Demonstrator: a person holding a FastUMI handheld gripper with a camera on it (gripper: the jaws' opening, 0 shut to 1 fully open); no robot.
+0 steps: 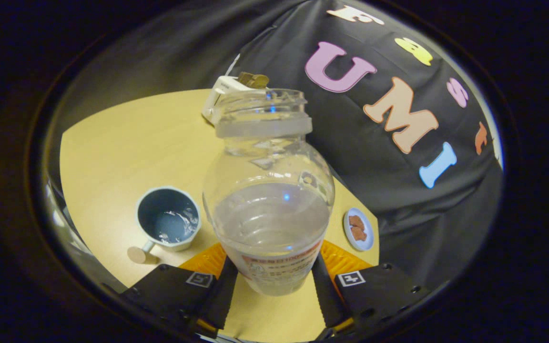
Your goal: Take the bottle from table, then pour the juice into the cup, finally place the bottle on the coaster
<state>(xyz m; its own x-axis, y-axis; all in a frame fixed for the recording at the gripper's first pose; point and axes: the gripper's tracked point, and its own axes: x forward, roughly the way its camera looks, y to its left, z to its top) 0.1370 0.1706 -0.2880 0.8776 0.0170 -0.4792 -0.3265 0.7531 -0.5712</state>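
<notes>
Bottle is the centre of the gripper view: a clear plastic one with its cap off and a wide threaded mouth, held between the two fingers of the gripper, which press on its lower part from both sides, so the gripper is pinching the bottle. It is lifted above the table, whose light wooden top can be seen under the bottle's bottom. Clear liquid fills about the lower half of the bottle. Around the lower part of the bottle runs a label with an orange-red band and small print, but the writing is too small and too bent by the lens to read. On the black bodies of both fingers sit small square markers with a black and white pattern; they carry no words that I can read. Beside the bottle, near the one finger, stands the cup, dark blue inside and pale outside, with a handle ending in a round knob; something wet shines in its bottom. On the other side, close to the table's edge, lies the coaster, a small pale round one with a reddish-brown figure on it. Beyond the bottle, far on the table, sits a white box with a brownish thing on top; its print is not readable.
</notes>
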